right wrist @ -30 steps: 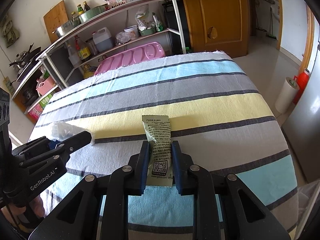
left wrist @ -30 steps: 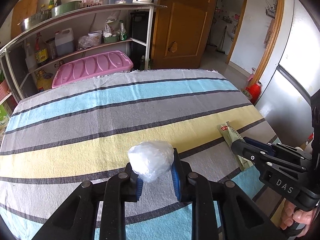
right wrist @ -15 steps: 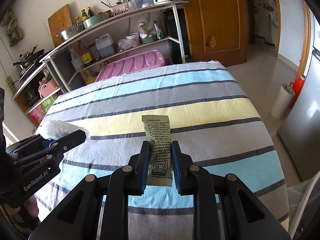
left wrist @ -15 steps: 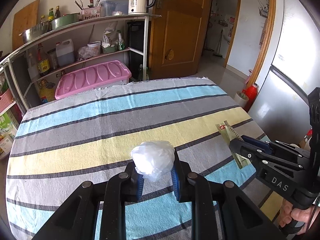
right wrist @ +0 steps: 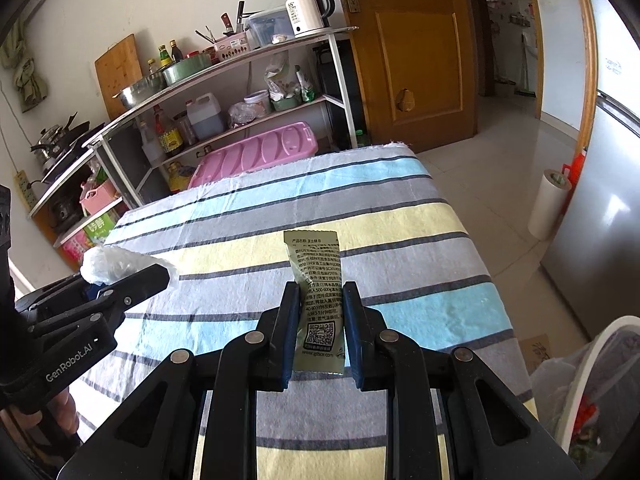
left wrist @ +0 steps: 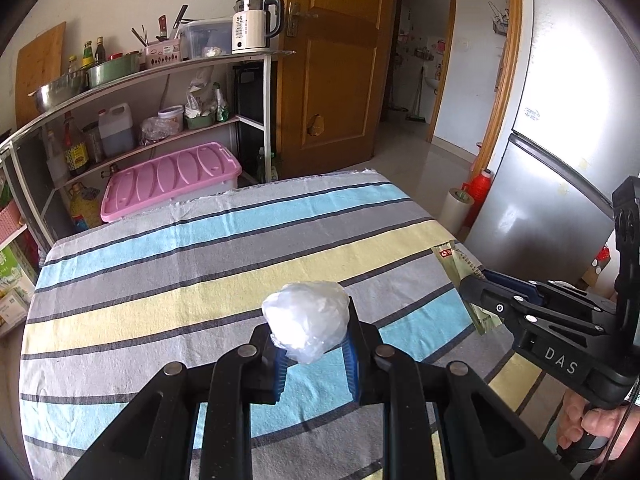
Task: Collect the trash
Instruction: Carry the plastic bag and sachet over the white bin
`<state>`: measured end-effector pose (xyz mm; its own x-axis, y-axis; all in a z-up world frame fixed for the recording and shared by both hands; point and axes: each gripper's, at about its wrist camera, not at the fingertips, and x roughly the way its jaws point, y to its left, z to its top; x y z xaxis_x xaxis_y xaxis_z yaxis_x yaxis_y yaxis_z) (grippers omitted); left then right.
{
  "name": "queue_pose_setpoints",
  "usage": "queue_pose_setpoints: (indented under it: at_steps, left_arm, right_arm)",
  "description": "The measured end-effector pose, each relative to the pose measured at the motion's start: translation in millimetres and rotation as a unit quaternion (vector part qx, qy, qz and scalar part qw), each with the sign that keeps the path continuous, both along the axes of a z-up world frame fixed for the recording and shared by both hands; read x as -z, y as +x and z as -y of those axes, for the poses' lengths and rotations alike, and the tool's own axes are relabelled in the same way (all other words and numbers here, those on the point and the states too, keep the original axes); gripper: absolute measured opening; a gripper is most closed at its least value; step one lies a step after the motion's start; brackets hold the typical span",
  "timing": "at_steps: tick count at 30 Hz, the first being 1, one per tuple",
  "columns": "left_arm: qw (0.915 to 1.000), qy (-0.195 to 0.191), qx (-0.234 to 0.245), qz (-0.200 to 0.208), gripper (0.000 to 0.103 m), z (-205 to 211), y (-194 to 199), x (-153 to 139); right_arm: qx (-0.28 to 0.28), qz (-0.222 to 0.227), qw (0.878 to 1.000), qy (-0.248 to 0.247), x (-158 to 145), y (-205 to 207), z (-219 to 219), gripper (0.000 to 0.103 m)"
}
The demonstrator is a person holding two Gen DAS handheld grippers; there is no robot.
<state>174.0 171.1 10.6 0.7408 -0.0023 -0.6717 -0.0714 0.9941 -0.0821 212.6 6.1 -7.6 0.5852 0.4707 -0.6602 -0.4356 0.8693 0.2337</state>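
Note:
My left gripper (left wrist: 310, 320) is shut on a crumpled clear plastic wad (left wrist: 306, 318) and holds it well above the striped tablecloth (left wrist: 180, 264). My right gripper (right wrist: 320, 300) is shut on a flat green snack wrapper (right wrist: 318, 280) with a QR code, also held above the cloth. The right gripper (left wrist: 476, 284) with the wrapper (left wrist: 460, 268) shows at the right of the left wrist view. The left gripper (right wrist: 156, 276) with the wad (right wrist: 112, 264) shows at the left of the right wrist view.
A white bin (right wrist: 592, 384) lined with a plastic bag stands at the lower right, beside the table. A steel fridge (left wrist: 560, 160) is on the right. A shelf rack (left wrist: 140, 80) and a pink storage box (left wrist: 172, 180) stand behind the table.
Both grippers have risen and pulled back from the table with their loads still gripped. The table looks smaller and the bin has come into the right wrist view.

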Motion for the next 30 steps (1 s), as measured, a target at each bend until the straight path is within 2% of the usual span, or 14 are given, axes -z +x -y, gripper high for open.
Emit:
queue_pose_setpoints:
  at_steps: [11,20,30]
  left_arm:
    - [0.9975,0.0,0.07,0.01,0.023,74.3,-0.3,-11.0]
    - [0.9904,-0.002,0.138,0.014,0.023,147.4,3.5,-12.5]
    - [0.9814,-0.004,0.191,0.019,0.023,208.7,5.8,-17.2]
  right_arm:
    - [0.056,0.022,0.998,0.002,-21.2,-25.3,68.8,0.022]
    - [0.115,0.032,0.993,-0.003,-29.1,-42.6,136.8,0.022]
    - [0.168,0.04,0.985,-0.006,-36.4,-60.5,196.6,0.022]
